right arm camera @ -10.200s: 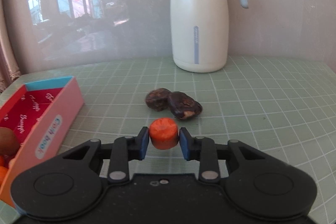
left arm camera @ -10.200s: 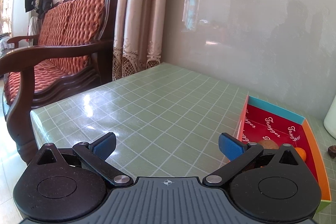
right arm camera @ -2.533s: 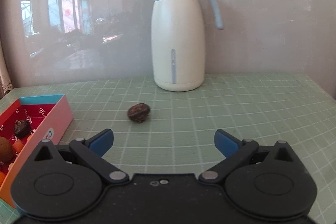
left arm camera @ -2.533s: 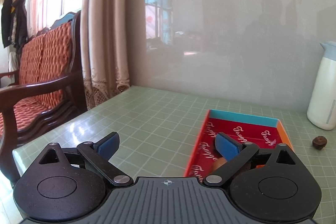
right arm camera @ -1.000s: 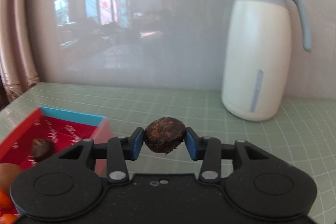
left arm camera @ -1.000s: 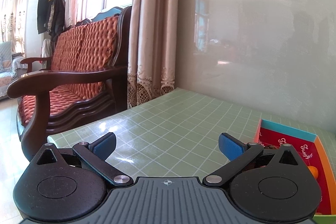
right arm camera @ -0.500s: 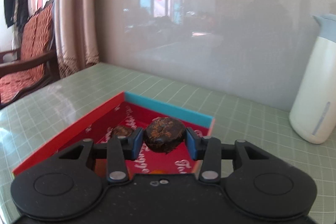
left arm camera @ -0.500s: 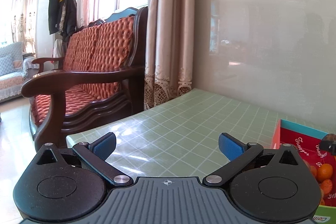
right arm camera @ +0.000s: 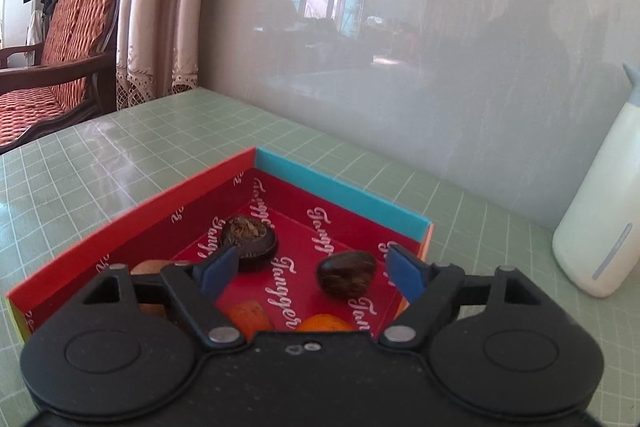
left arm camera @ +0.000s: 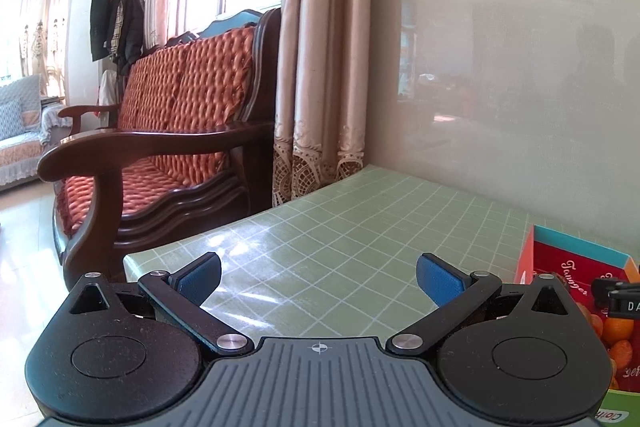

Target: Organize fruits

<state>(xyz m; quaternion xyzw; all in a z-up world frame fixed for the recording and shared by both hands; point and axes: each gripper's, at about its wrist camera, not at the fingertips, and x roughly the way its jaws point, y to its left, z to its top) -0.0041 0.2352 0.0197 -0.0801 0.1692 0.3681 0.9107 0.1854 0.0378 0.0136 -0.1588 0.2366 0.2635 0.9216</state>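
Right gripper [right arm camera: 310,273] hangs over the red box [right arm camera: 132,215]; its jaws have just been opening and now stand spread, nothing gripped. A dark brown fruit [right arm camera: 346,274] lies between the blue pads, touching neither, on the box floor. A second dark fruit [right arm camera: 249,242] lies far left of it. Left gripper [left arm camera: 319,279] is released, empty, over the green checked table [left arm camera: 360,227].

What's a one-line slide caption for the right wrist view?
Right gripper, jaws just opened, over the red box with two dark brown fruits inside; white jug stands beside it.
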